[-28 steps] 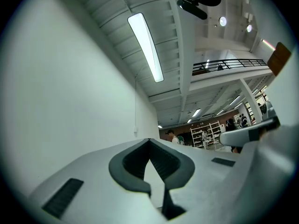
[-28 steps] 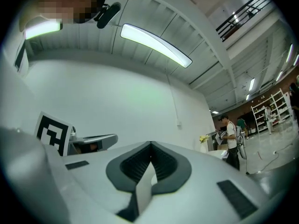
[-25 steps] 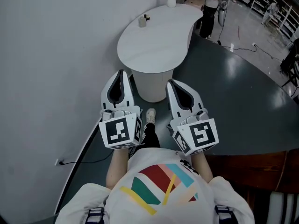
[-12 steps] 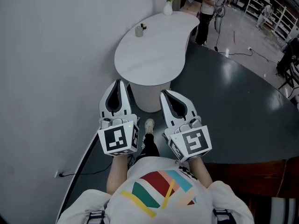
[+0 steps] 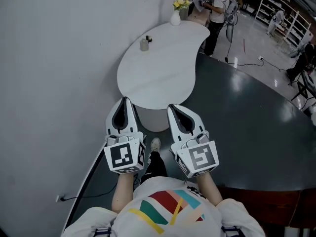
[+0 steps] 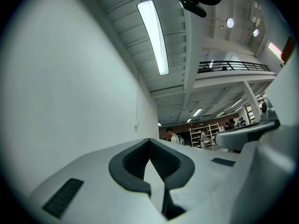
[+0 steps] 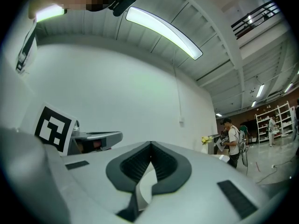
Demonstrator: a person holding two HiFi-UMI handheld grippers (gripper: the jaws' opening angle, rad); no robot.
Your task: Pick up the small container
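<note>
The left gripper (image 5: 124,102) and the right gripper (image 5: 173,107) are held side by side at the near edge of the white table (image 5: 158,73). Each has its jaws closed together on nothing. The small container (image 5: 144,44) stands far across the table, near the wall (image 5: 59,58), well apart from both. A vase of yellow flowers (image 5: 176,17) is farther back.

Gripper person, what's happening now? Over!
Left gripper and right gripper shut, empty, by the near edge of the white rounded table. Small grey container untouched at far end. Nothing blocking.
</note>
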